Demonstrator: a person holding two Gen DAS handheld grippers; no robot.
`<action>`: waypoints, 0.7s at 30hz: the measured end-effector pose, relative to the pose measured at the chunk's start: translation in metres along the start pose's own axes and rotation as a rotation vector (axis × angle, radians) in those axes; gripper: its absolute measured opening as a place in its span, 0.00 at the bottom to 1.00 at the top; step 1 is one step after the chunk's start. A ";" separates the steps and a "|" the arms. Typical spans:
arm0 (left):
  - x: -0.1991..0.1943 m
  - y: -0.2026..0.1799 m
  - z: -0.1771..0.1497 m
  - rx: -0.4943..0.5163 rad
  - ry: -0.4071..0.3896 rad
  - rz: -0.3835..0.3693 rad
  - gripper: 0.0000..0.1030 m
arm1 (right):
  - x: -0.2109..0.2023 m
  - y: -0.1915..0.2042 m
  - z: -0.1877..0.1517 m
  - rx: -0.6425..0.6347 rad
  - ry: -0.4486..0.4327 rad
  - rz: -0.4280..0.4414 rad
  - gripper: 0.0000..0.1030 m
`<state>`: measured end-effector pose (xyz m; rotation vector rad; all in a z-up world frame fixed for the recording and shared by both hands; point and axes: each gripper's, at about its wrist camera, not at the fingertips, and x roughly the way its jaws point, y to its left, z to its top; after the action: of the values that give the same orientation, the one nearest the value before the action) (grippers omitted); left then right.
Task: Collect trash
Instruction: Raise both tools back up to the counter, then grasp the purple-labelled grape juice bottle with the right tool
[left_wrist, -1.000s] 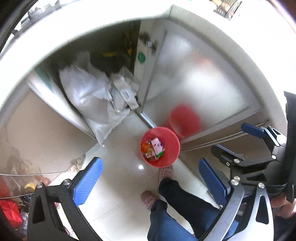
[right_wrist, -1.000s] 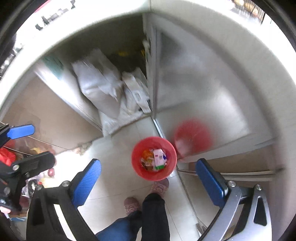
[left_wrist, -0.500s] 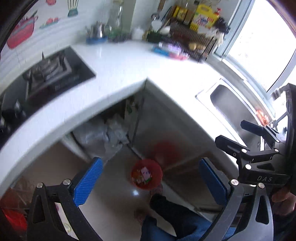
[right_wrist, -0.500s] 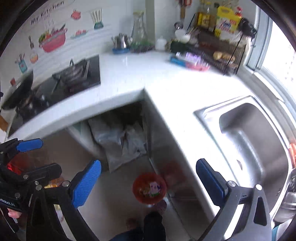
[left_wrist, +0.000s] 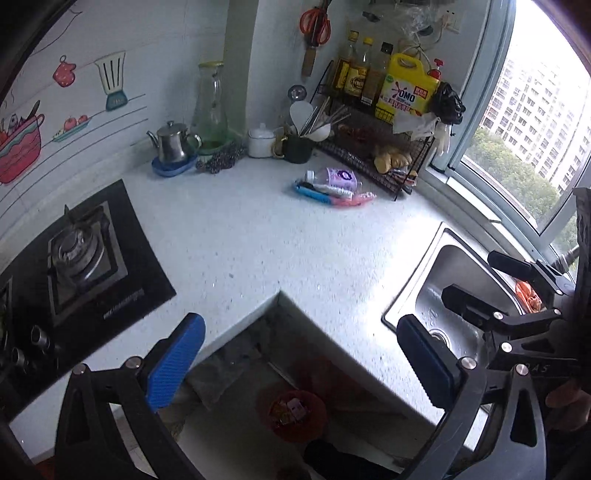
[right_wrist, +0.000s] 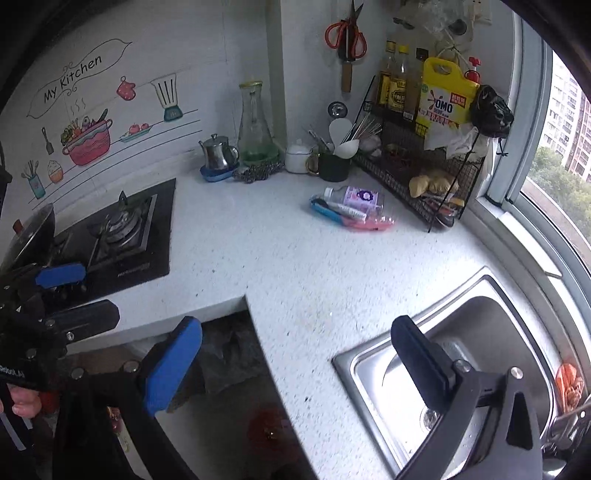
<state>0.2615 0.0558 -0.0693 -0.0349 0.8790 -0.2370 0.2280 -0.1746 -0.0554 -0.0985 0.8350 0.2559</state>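
A small pile of trash lies on the white counter near the wire rack: a clear bottle with a purple label (left_wrist: 335, 178) (right_wrist: 354, 195), a blue wrapper (left_wrist: 312, 192) (right_wrist: 327, 212) and a pink wrapper (left_wrist: 352, 200) (right_wrist: 371, 223). A red bin (left_wrist: 291, 410) (right_wrist: 267, 430) holding wrappers stands on the floor below the counter corner. My left gripper (left_wrist: 301, 363) is open and empty, held above the counter's front edge. My right gripper (right_wrist: 295, 363) is open and empty, beside the sink. Each gripper shows at the edge of the other's view.
A gas hob (left_wrist: 79, 254) (right_wrist: 122, 225) sits at the left, a steel sink (left_wrist: 458, 295) (right_wrist: 454, 354) at the right. A wire rack (left_wrist: 384, 155) (right_wrist: 417, 173) with bottles, a glass carafe (right_wrist: 255, 125), a steel teapot (left_wrist: 171, 144) and a utensil cup (right_wrist: 334, 166) line the back wall.
Both grippers tilted up from looking down at the red bin on the floor to facing the counter. The bin dropped to the bottom of both views. Both stayed open and empty.
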 end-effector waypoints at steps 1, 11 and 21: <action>0.006 -0.003 0.010 0.004 -0.003 0.007 1.00 | 0.002 -0.005 0.009 -0.002 -0.007 0.004 0.99; 0.072 -0.023 0.106 0.069 0.000 0.019 1.00 | 0.033 -0.054 0.086 -0.040 -0.023 -0.002 0.99; 0.162 -0.033 0.185 0.166 0.058 -0.051 1.00 | 0.100 -0.098 0.138 -0.013 0.028 -0.062 0.99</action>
<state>0.4962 -0.0244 -0.0693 0.1047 0.9146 -0.3591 0.4174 -0.2253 -0.0383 -0.1400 0.8569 0.2019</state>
